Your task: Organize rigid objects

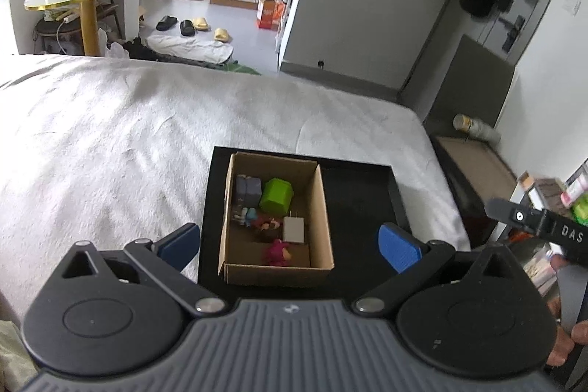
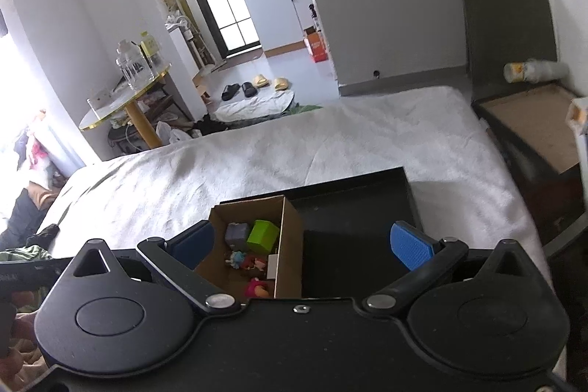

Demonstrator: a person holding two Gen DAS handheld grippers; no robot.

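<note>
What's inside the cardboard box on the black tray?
Inside the cardboard box: a green block, a grey block, a white charger plug, small figurines and a magenta toy. The near wall hides the floor strip behind it.

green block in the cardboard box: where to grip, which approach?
Come from above: the cardboard box walls block side entry. Pinch the green block across its two flat side faces; the grey block sits close on one side, so jaws go across the other pair.

Cardboard box (image 1: 275, 267) open-topped: my access from above unobstructed. Inside: green block (image 1: 276, 195), white adapter (image 1: 293, 229), small toys crowd floor. Black tray (image 1: 360, 193) right of box bare.
</note>
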